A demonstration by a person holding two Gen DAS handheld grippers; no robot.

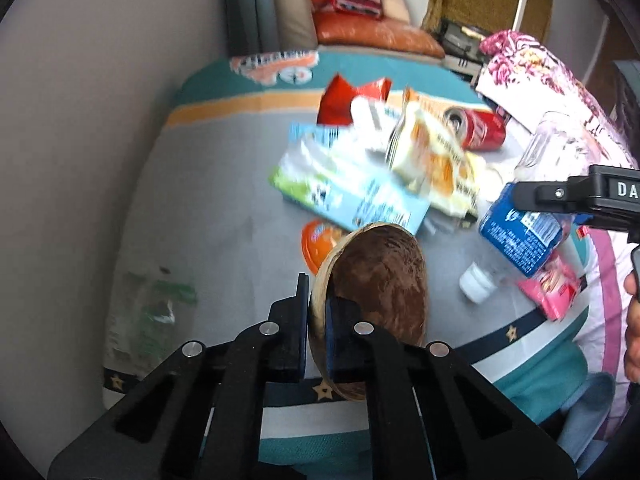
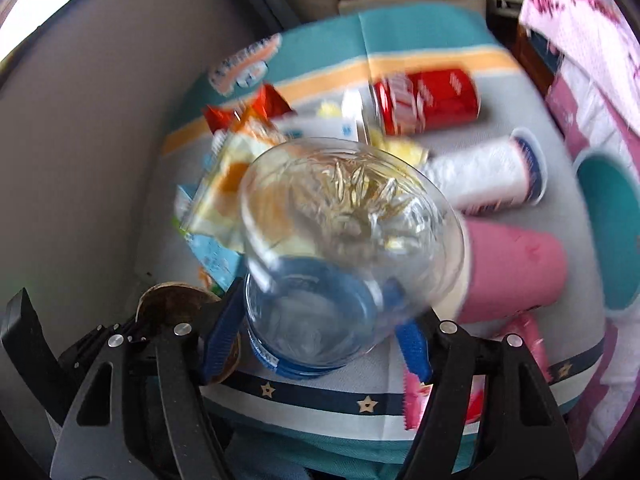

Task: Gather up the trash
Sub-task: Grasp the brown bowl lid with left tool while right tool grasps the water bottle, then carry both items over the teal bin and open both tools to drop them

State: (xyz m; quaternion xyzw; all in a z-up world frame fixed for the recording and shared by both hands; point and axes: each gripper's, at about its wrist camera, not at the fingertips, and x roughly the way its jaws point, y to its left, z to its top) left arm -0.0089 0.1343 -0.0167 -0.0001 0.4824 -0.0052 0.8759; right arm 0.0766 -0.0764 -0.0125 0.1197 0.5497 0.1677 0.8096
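Over the cluttered table (image 1: 224,216), your left gripper (image 1: 317,328) pinches the wooden bowl's (image 1: 380,280) rim, your right gripper (image 2: 320,320) clamps the clear jar (image 2: 348,216); smooth glass could slip, the bowl could swing.

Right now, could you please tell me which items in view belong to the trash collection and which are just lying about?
Belongs to the job:
- brown bowl, pinched at its rim by the left tongs
- clear glass jar, held in the right tongs
- red can
- blue milk carton
- snack wrappers

Just lying about:
- floral cloth
- orange cushion
- patterned bedsheet
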